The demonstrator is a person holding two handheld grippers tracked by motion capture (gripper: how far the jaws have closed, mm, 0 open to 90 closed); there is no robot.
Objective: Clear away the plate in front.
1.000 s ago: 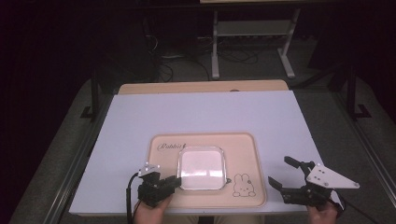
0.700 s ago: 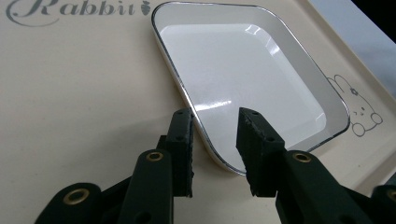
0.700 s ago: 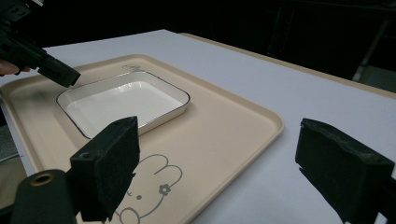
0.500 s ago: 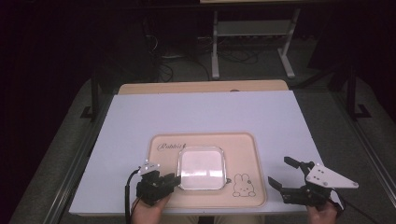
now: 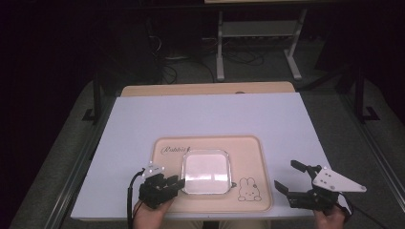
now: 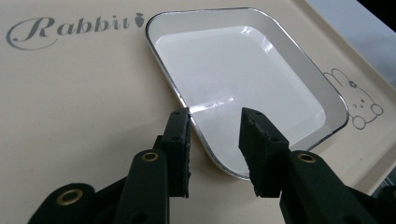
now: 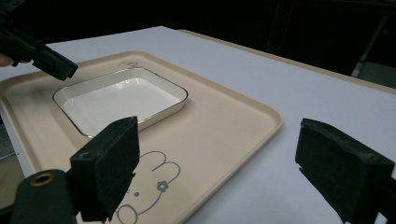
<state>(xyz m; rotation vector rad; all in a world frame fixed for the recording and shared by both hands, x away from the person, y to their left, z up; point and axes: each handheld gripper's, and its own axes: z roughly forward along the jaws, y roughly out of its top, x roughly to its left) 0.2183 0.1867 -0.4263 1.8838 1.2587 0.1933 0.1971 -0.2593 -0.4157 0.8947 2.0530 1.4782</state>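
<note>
Left gripper (image 5: pixel 177 182): low at the near left corner of the tray, held in a hand. Its jaws stand partly apart and have just been opening. In the left gripper view (image 6: pixel 215 140) they straddle the near rim of the dish, one pad outside it and one over the inside. Neither pad seems to press on the rim, so it has hold of nothing.
Dish (image 5: pixel 206 171): white, square, rounded corners, thin dark rim. It lies flat on the tray, a little left of the middle, below the word "Rabbit".
Tray (image 5: pixel 246 148): beige, with a rabbit drawing at its near right corner. It rests on the white table (image 5: pixel 210 117).
Right gripper (image 5: pixel 290 177): off the tray's right edge, over the table, well apart from the dish. Its jaws gape wide with nothing between them.
</note>
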